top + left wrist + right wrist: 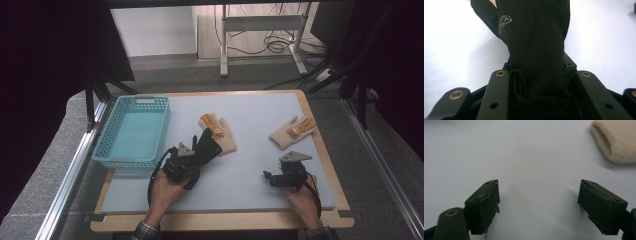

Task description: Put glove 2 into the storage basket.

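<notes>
Closest to the lens in the left gripper view, black knit cuff fabric bunches between my jaws: my left gripper (200, 150) is clamped on a black glove (536, 42), which stretches up and away over the pale table surface (454, 50). From the high view, that glove's fingers end just at a tan glove (220, 132) lying near the middle of the grey mat (260, 165), touching or overlapping its edge. A second tan glove (292, 131) lies toward the far right of the mat, well apart from the first. My right gripper (539, 202) hovers low near the mat's right front with its jaws spread wide and nothing between them; the tan glove's cuff sits ahead and to the right. A turquoise basket (112, 152) stands at the left edge.
</notes>
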### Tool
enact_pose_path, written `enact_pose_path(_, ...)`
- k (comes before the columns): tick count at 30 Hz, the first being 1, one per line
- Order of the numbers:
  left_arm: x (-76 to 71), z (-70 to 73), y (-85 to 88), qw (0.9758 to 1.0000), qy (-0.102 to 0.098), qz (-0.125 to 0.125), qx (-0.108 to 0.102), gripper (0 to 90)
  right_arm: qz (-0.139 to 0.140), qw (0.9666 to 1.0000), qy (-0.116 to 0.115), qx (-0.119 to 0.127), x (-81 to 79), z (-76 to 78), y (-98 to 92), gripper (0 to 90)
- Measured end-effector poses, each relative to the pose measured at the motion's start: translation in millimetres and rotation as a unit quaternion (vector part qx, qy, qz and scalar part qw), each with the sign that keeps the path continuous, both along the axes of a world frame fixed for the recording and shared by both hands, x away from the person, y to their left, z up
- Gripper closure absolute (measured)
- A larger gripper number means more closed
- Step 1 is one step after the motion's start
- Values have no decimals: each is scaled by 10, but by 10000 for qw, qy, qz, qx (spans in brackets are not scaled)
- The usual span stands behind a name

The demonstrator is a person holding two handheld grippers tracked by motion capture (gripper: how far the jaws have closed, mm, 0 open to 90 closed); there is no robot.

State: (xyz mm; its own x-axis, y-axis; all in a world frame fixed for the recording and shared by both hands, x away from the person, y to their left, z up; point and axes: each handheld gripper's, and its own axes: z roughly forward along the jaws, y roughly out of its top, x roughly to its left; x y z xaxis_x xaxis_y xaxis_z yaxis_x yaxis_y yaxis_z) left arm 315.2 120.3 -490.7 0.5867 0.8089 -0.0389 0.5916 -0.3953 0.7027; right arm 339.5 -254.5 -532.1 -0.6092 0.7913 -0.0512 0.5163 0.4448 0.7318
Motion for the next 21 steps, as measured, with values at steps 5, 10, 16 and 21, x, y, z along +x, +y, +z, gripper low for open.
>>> enact_pose_path(5,74,223,120,9998,-144,126,-2,628,0,10000,4,-4,-1,1,-1,169)
enact_pose_path(10,156,383,246,9993,-223,302,55,626,-4,10000,0,6,-1,0,0,169)
enact_pose_path(16,280,585,506,9980,-233,589,30,624,8,10000,-7,-5,0,1,-2,169)
enact_pose_path(21,409,669,776,9951,-182,966,83,623,2,10000,4,1,-1,1,-1,169)
